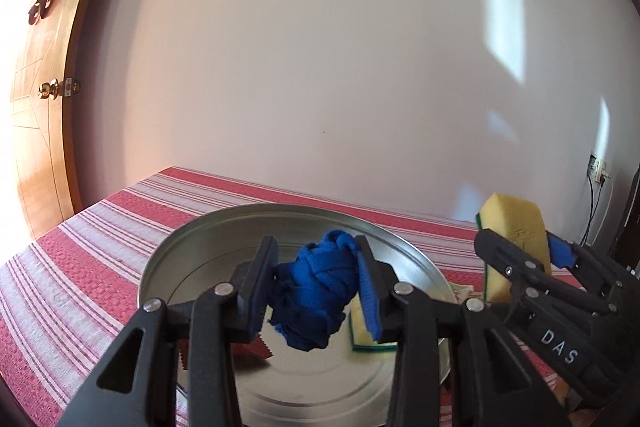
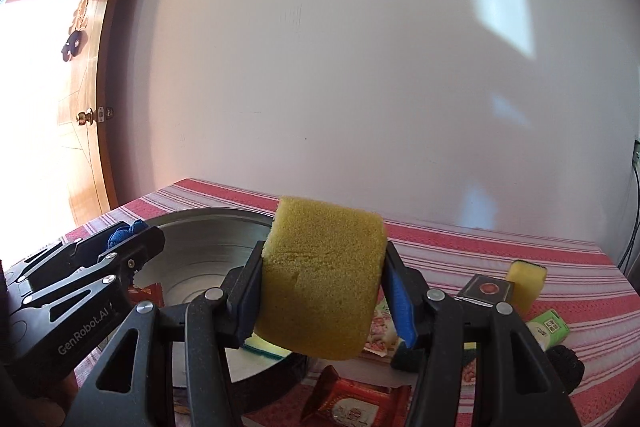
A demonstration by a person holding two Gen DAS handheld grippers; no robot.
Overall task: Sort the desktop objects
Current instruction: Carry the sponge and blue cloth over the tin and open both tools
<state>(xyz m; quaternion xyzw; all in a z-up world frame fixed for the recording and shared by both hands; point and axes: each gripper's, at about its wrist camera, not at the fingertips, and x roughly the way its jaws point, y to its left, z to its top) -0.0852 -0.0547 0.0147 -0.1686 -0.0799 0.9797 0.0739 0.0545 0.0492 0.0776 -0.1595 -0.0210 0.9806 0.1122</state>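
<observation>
Here, two claws hold their loads above a round metal tray (image 1: 192, 239) on a red-striped table (image 1: 80, 267).

The left claw (image 1: 316, 291) grips a bundled blue cloth (image 1: 316, 291); the right claw (image 2: 320, 291) squeezes a yellow sponge (image 2: 320, 279). Behind stand a white wall (image 1: 340, 47) and a wooden door (image 1: 36, 131).

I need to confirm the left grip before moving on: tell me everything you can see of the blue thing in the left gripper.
The blue bundle looks like soft knitted or braided fabric, wadded into a lumpy knot, deep blue with darker folds at its lower end. The left gripper is shut on it, the pads pressing both sides, and it hangs clear above the round metal tray, touching nothing else. In the right wrist view only a small blue tip shows past the fingers.
</observation>
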